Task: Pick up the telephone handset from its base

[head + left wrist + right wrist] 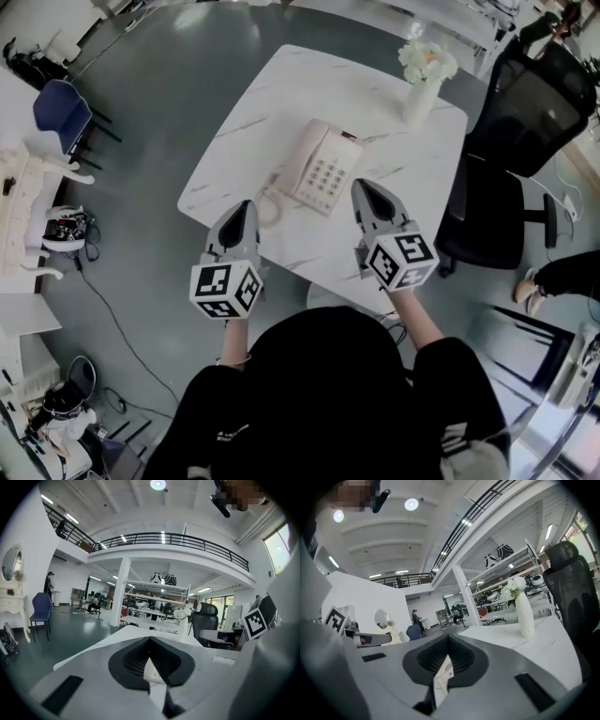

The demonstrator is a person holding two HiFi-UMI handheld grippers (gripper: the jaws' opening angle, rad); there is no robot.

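Observation:
A cream telephone (pixel 323 171) lies on the white marble table (pixel 394 150), with its handset (pixel 302 153) resting along the left side of the base and a coiled cord (pixel 269 203) at the near left. My left gripper (pixel 247 205) hovers over the table's near edge, just left of the cord, jaws together and empty. My right gripper (pixel 362 186) is just right of the phone's near corner, jaws also together and empty. In the left gripper view, my left gripper (pixel 150 639) points across the table. In the right gripper view, my right gripper (pixel 448 638) points toward the vase (pixel 524 613).
A white vase of flowers (pixel 422 82) stands at the table's far right corner. A black office chair (pixel 521 141) is close on the right, with another person's legs (pixel 555 277) beyond it. A blue chair (pixel 62 108) and a white dresser (pixel 21 202) are at the left.

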